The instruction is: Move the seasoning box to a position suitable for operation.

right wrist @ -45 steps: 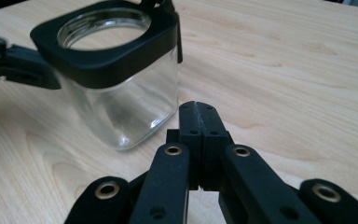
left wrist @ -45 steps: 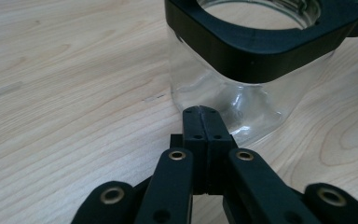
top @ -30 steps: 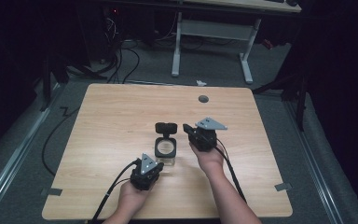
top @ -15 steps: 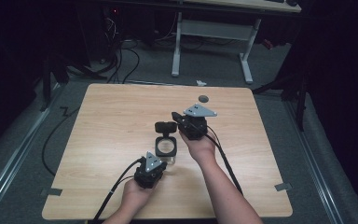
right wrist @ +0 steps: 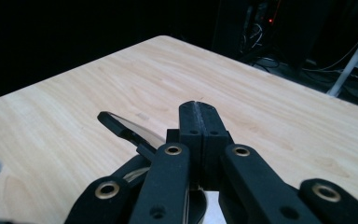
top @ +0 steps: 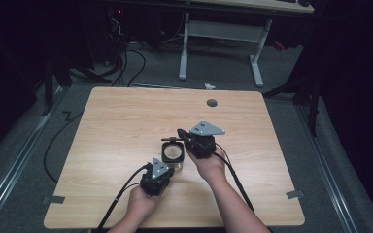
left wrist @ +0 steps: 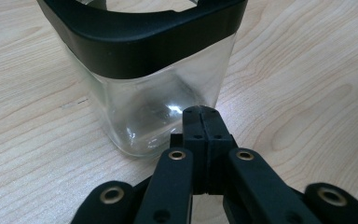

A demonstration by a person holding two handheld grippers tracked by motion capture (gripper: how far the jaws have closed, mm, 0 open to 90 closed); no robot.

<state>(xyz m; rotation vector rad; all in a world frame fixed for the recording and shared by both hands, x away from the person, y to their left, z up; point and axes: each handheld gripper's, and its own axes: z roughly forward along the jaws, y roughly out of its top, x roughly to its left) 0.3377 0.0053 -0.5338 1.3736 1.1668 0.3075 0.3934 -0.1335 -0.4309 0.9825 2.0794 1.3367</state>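
A square clear glass jar (top: 172,154) with a black rim stands on the wooden table (top: 121,121), slightly in front of its middle. Its black hinged lid (top: 171,140) stands open at the far side. My left gripper (top: 167,166) is shut and empty; in the left gripper view its tips (left wrist: 204,113) touch the jar (left wrist: 158,98) low on the near wall. My right gripper (top: 181,133) is shut, just behind and right of the jar. In the right gripper view the lid (right wrist: 121,125) slants out from under the left side of the closed jaws (right wrist: 198,109).
A small grey round grommet (top: 212,103) sits near the table's far edge. Tape tabs (top: 52,199) (top: 294,194) mark the near corners. Cables trail from both grippers over the near edge. White desk legs (top: 256,63) and floor cables lie beyond the table.
My right gripper has moved left and forward from the jar's right side to just behind it, by the lid. The lid now shows as a thinner strip. The left gripper has stayed put.
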